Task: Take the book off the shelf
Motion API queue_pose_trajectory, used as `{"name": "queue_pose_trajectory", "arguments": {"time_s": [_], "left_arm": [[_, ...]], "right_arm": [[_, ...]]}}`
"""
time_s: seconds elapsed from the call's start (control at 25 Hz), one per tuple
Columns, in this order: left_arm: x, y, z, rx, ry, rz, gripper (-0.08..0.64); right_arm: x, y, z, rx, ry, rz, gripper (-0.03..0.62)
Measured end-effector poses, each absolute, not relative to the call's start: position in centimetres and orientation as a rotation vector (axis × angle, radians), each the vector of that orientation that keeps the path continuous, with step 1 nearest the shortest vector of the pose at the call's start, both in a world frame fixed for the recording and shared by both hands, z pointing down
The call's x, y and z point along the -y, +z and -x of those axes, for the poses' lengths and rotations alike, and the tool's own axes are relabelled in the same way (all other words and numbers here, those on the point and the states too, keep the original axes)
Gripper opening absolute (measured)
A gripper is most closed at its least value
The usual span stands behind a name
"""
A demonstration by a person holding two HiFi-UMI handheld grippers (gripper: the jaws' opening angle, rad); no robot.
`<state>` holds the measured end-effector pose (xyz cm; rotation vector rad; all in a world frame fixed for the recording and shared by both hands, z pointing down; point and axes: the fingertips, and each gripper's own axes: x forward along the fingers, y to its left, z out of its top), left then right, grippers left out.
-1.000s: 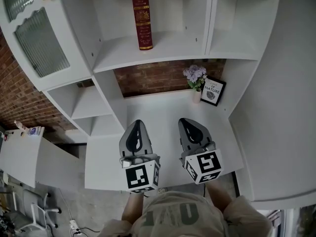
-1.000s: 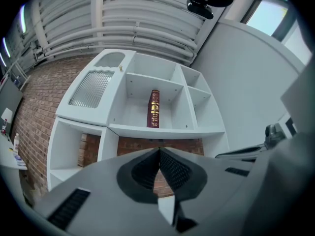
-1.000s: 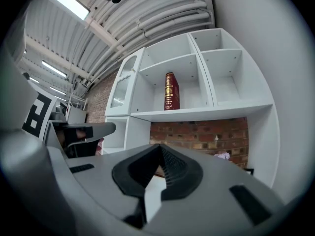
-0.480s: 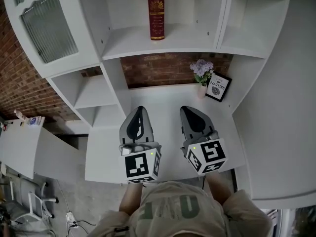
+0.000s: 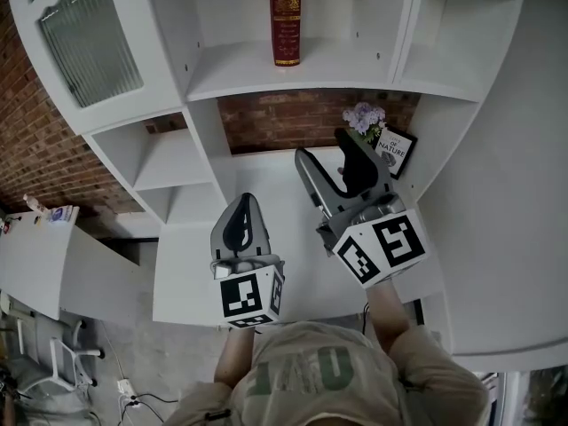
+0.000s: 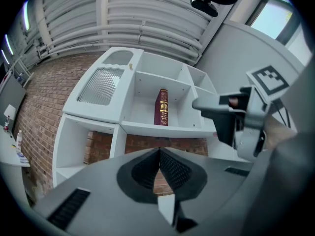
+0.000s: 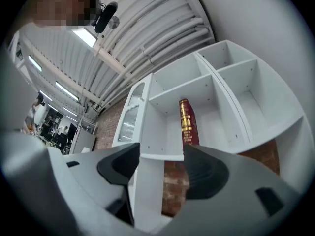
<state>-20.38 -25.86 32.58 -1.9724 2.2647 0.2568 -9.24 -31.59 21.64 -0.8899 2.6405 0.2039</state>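
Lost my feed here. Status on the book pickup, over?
Right gripper up toward shelf, jaws opening, empty. Left gripper low, shut, empty. Red book upright on shelf, untouched. Nothing in the way.

Purple flowers stand on the white surface just beside a framed print, red brick wall right behind them

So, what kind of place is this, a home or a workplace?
Likely a home-style study corner staged in a larger workplace: a white shelf unit with a red book, flowers beside a framed print, and an industrial ceiling with strip lights.
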Motion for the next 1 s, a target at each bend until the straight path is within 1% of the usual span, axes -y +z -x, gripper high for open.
{"name": "queue_pose_trajectory", "arguments": {"time_s": [0.08,0.12,0.28,0.4,0.64,0.8,1.0], "left_arm": [[25.8,33.0,20.8,-2.272,0.26,1.965,0.012],[25.8,33.3,21.0,-2.282,0.253,1.964,0.012],[25.6,34.1,21.7,-2.325,0.235,1.962,0.012],[25.7,33.8,22.3,-2.331,0.253,1.949,0.012],[25.8,34.1,23.6,-2.359,0.266,1.922,0.012],[25.6,34.7,24.2,-2.37,0.262,1.921,0.012],[25.7,35.1,25.3,-2.405,0.254,1.896,0.012]], "right_arm": [[31.9,17.6,9.5,-2.556,0.313,0.924,0.315],[32.3,15.8,9.6,-2.519,0.357,0.946,0.333],[37.6,9.7,12.1,-2.49,0.329,0.967,0.344],[43.4,7.1,15.1,-2.511,0.342,1.1,0.342],[52.1,7.0,20.3,-2.626,0.277,1.387,0.342],[56.2,8.7,21.1,-2.657,0.157,1.566,0.342],[59.3,10.6,21.7,-2.683,0.0,1.605,0.341]]}}
